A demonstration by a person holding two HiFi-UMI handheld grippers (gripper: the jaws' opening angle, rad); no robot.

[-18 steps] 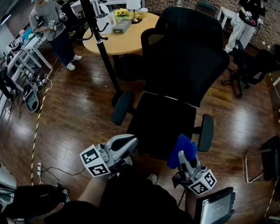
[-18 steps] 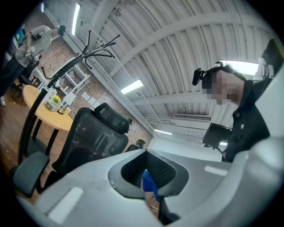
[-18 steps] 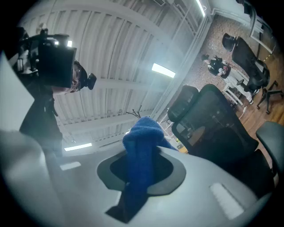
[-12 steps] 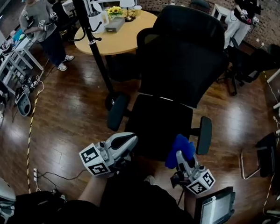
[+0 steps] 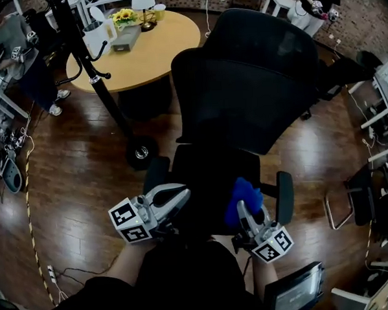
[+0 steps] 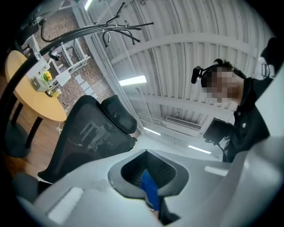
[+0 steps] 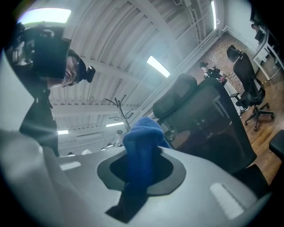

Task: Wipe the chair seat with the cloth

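Wood floor point(image 5: 85, 183) all round; the seat point(image 5: 208, 173) lay just beyond the right tongs point(image 5: 244, 213), which were clamped on the cloth point(image 5: 241, 195) over the seat's near right edge; the left tongs point(image 5: 182, 197) were together at its near left, only an unidentifiable blue sliver in their seam.

Black clothes point(image 5: 187, 274); pale grey left tool point(image 5: 179, 197) and right tool point(image 5: 243, 211), black-and-white marker cubes point(image 5: 129, 224).

Bright strip lights point(image 7: 158, 66) overhead, floor point(image 5: 339, 147) glare, strong fisheye warping, jaws blurred
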